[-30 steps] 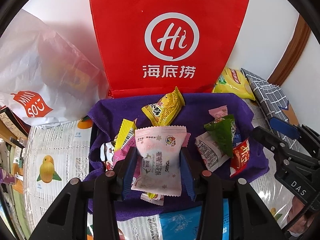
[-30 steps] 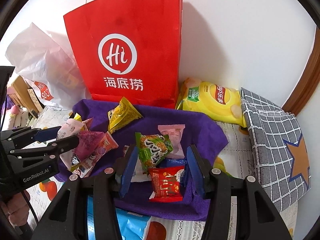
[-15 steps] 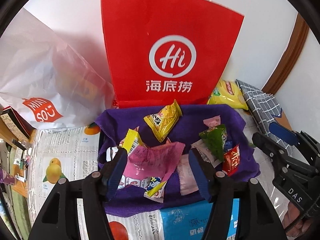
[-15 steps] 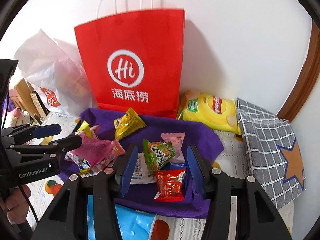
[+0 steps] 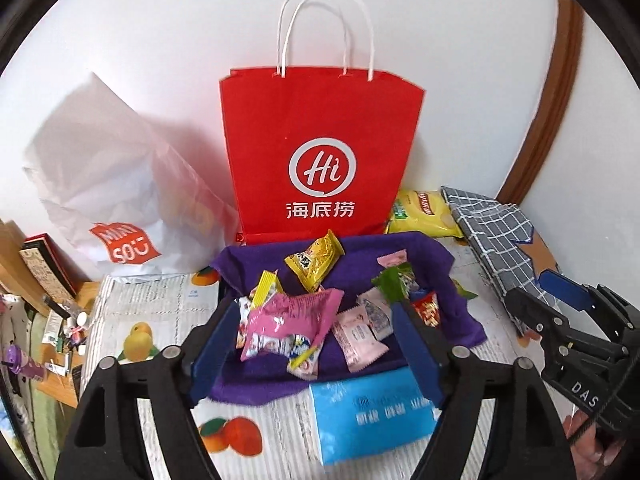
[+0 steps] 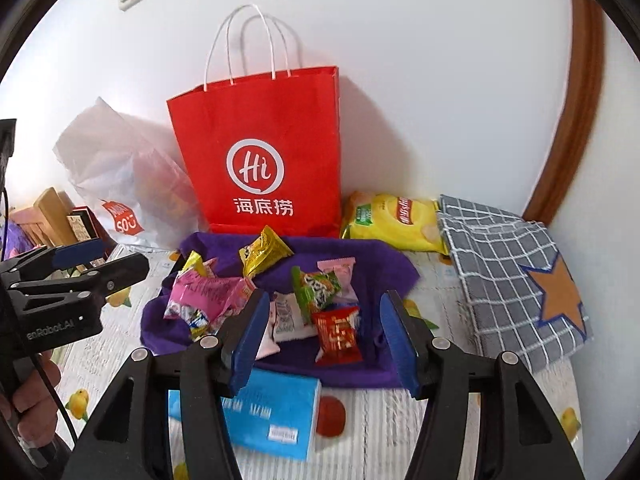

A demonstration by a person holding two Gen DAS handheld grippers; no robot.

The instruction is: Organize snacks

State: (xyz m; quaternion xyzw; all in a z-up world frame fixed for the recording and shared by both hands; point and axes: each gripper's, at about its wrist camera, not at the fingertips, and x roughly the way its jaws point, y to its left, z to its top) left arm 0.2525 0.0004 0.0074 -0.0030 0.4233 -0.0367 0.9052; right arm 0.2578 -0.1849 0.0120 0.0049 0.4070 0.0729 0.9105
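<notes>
A purple cloth (image 5: 372,248) (image 6: 384,264) lies on the table and bears several small snack packets. Among them are a bright pink packet (image 5: 292,312) (image 6: 204,292), a pale pink one (image 5: 360,336), a yellow one (image 5: 314,260) (image 6: 264,254), a green one (image 5: 394,284) (image 6: 316,288) and a red one (image 5: 428,308) (image 6: 338,332). My left gripper (image 5: 316,344) is open and empty, held back above the cloth's near edge. My right gripper (image 6: 326,340) is open and empty, its fingers either side of the red packet but above it.
A red paper bag (image 5: 320,152) (image 6: 264,152) stands upright behind the cloth, against the wall. A white plastic bag (image 5: 116,200) sits to its left, a yellow chip bag (image 6: 396,220) and a grey checked pouch (image 6: 508,272) to its right. A blue tissue pack (image 5: 372,412) (image 6: 268,412) lies in front.
My left gripper opened and let go of the pale pink packet, which now lies on the cloth. Both grippers pulled back and up, so the whole red bag shows.
</notes>
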